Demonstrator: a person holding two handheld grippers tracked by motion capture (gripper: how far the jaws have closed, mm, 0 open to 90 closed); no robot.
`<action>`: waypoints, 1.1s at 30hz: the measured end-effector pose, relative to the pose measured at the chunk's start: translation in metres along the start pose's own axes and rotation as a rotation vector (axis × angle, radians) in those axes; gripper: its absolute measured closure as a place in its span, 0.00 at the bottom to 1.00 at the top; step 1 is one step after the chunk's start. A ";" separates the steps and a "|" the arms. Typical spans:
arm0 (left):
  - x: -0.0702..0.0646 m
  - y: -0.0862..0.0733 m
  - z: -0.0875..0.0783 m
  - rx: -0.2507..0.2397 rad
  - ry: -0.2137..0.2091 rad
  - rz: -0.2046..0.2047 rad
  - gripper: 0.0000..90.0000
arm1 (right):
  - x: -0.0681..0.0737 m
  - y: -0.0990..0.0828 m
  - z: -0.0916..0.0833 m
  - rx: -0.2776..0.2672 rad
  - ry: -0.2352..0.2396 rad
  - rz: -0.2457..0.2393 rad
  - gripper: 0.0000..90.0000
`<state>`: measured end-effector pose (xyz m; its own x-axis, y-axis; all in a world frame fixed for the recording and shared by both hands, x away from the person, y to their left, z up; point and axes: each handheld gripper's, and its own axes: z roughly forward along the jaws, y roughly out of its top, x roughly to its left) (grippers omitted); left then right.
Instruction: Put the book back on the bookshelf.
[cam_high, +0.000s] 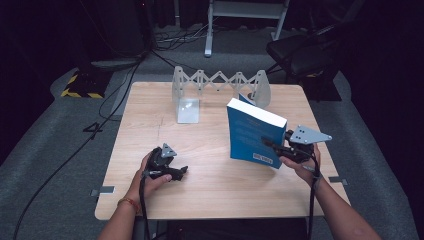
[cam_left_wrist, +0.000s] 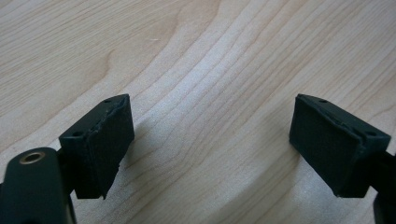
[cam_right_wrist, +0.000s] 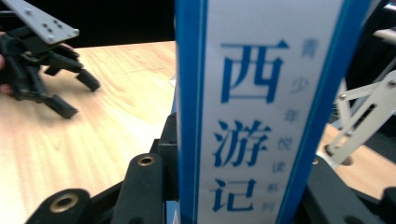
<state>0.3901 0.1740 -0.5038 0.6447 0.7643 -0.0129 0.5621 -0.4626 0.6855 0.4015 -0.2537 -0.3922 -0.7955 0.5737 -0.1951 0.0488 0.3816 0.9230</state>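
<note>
A thick blue paperback book (cam_high: 252, 135) stands on end and tilted on the right half of the wooden table (cam_high: 210, 180), its white page block facing up and to the right. The right gripper (cam_high: 274, 145) pinches it low on the spine side, its jaws closed on either cover; in the right gripper view the white spine with blue Chinese characters (cam_right_wrist: 252, 121) rises between the jaws. The person's right hand (cam_high: 300, 167) holds that gripper near the table's right edge. Just behind the book, at the table's far side, stands a metal expanding bookend rack (cam_high: 220, 87), with a plate at each end joined by a zigzag lattice; the book's top corner overlaps its right plate in the high view. Well apart, on the left half near the front, the left gripper (cam_high: 181, 173) rests low over bare wood in the left hand (cam_high: 150, 175), its jaws spread wide with nothing between the pads (cam_left_wrist: 100, 149).
</note>
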 end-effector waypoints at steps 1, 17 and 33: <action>0.000 0.000 0.000 0.001 0.000 0.000 0.16 | -0.001 0.001 0.000 0.001 -0.013 -0.005 0.69; 0.000 0.000 0.000 0.000 -0.001 0.001 0.16 | -0.048 0.031 0.005 -0.009 -0.186 -0.012 0.69; 0.000 0.000 0.000 0.000 -0.002 0.000 0.16 | -0.082 0.059 0.045 -0.022 -0.275 0.068 0.69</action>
<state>0.3901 0.1740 -0.5037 0.6458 0.7634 -0.0138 0.5620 -0.4631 0.6853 0.4967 -0.2459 -0.3361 -0.5967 0.7739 -0.2124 0.0809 0.3214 0.9435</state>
